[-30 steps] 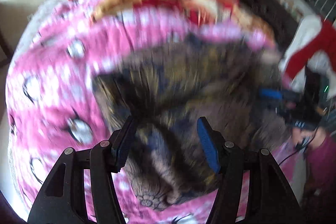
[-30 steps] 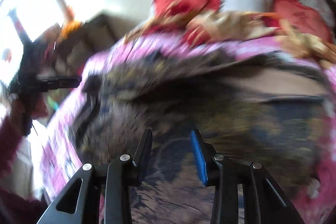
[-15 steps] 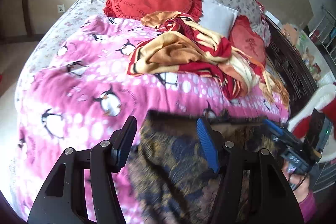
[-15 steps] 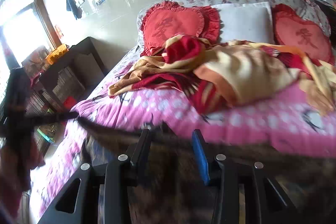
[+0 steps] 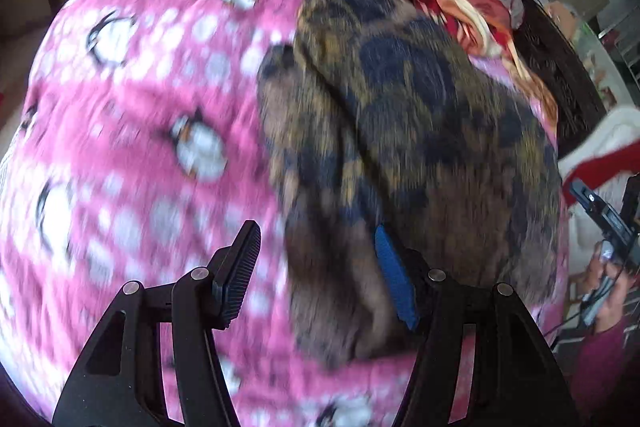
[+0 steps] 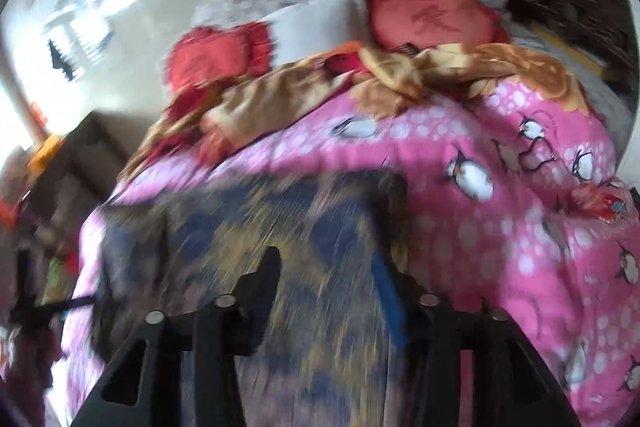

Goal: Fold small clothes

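Observation:
A dark brown, gold and navy patterned garment (image 5: 400,131) lies spread on the pink penguin blanket (image 5: 140,107). My left gripper (image 5: 316,267) is open and empty, its fingers straddling the garment's near left edge. In the right wrist view the same garment (image 6: 280,227) lies under my right gripper (image 6: 326,279), which is open with nothing between its fingers. Both views are motion-blurred.
A red and gold blanket (image 6: 320,87) is heaped at the head of the bed in front of red heart cushions (image 6: 428,15) and a white pillow (image 6: 316,23). A dark cabinet (image 6: 68,163) stands to the left. The other gripper shows at the right edge (image 5: 608,219).
The garment, held up in the air half a second ago, now lies on the pink blanket. Both grippers have tipped down toward it and are still moving.

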`<state>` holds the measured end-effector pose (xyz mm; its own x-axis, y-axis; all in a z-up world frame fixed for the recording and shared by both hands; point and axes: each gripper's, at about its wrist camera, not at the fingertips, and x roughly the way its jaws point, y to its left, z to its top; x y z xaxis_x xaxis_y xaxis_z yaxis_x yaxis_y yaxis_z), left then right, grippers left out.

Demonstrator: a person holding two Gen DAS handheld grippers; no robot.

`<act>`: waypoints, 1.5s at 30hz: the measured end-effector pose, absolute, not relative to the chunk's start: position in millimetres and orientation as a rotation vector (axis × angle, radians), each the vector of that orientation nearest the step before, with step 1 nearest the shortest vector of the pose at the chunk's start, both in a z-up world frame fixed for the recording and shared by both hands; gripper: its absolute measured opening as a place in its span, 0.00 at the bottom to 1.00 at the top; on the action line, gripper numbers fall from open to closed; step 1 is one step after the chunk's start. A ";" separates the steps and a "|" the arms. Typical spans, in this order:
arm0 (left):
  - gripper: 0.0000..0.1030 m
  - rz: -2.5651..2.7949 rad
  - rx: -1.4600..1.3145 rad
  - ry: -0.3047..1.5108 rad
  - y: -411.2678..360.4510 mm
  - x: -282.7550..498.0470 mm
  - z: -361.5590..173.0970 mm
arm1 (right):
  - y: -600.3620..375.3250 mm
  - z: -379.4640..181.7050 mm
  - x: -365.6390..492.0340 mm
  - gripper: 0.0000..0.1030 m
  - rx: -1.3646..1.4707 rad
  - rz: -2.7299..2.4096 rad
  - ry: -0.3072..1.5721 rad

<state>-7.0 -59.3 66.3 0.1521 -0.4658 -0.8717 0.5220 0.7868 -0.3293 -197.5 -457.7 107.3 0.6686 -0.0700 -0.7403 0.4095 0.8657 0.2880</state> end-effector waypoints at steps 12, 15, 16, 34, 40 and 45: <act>0.58 -0.747 -0.030 1.277 -25.4 -51.1 49.6 | -413.4 29.3 -301.3 0.15 0.567 -0.278 0.997; 0.58 -0.778 0.007 1.248 -27.1 -57.4 57.7 | -411.6 44.2 -311.7 0.06 0.524 -0.258 0.954; 0.58 -0.787 0.010 1.240 -29.4 -57.5 60.2 | -410.5 58.1 -317.3 0.05 0.486 -0.262 0.928; 0.16 -1.003 0.155 1.200 -56.2 -66.8 59.1 | -417.8 55.6 -316.7 0.05 0.467 -0.335 0.959; 0.16 -1.074 0.239 1.175 -39.9 -77.6 71.4 | -421.8 76.0 -321.5 0.05 0.423 -0.346 0.943; 0.14 -1.021 0.252 1.288 -24.6 -81.5 30.0 | -423.5 45.2 -319.5 0.05 0.429 -0.379 1.029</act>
